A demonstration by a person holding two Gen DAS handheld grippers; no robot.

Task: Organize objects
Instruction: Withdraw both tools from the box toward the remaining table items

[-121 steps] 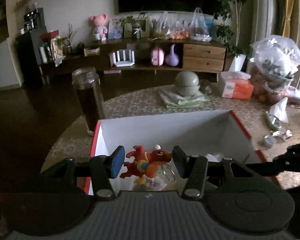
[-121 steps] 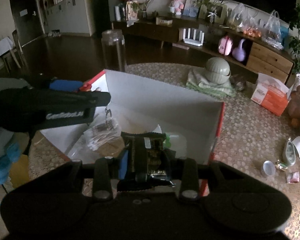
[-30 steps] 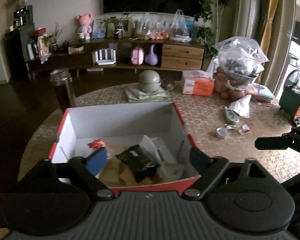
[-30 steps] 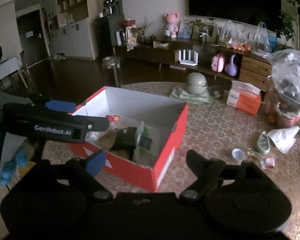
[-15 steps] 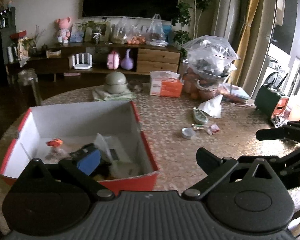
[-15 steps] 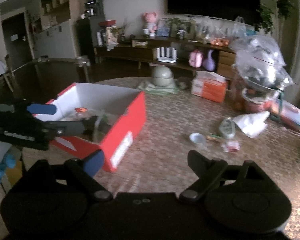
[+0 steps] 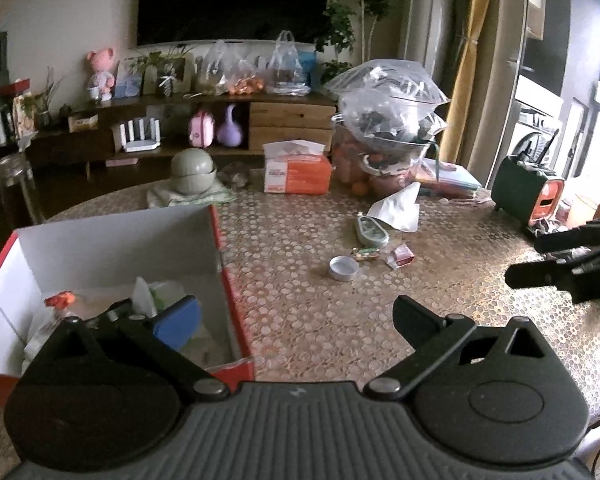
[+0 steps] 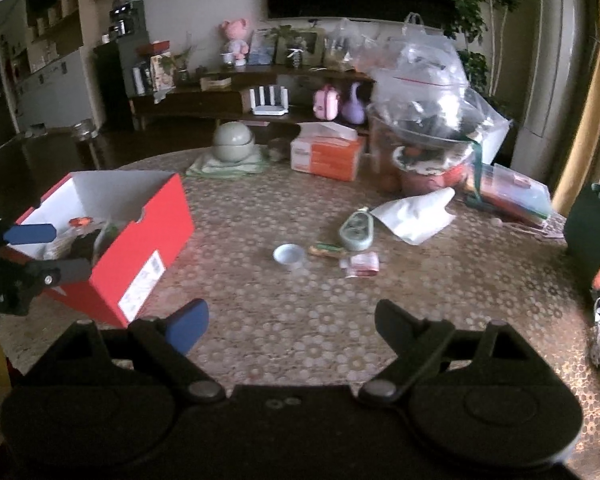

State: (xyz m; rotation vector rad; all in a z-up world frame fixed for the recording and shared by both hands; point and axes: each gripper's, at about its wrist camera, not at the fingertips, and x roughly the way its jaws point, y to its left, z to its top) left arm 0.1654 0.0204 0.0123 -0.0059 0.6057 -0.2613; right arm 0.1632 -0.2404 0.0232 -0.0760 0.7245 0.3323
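Left wrist view: left gripper (image 7: 296, 322) jaws wide, nothing between them, having just opened further; blue pad of its left finger sits over the near right corner of the red box (image 7: 236, 320). Box stands on the counter (image 7: 300, 304) at left, white inside, holding a red toy (image 7: 60, 299), a dark packet and pale wrappers. Loose items lie mid-counter, well apart from the box: small tin (image 7: 343, 268), green oval case (image 7: 371, 231), red packet (image 7: 403, 255), white tissue (image 7: 398, 207). Behind them an orange tissue box (image 7: 298, 174), a grey-green bowl (image 7: 193, 170) on a cloth, a plastic bag (image 7: 388, 116) over bowls. Right gripper's black fingers enter at right edge. Right wrist view: right gripper (image 8: 290, 326) jaws wide, empty, over bare counter (image 8: 300, 312). Box (image 8: 140, 252) at left, label on its near end; left gripper (image 8: 40, 248) hangs at the box's left end, open. Tin (image 8: 289, 255), a snack bar (image 8: 326, 249), case (image 8: 356, 230) and red packet (image 8: 362, 265) cluster ahead, tissue (image 8: 414, 214) just beside the case.
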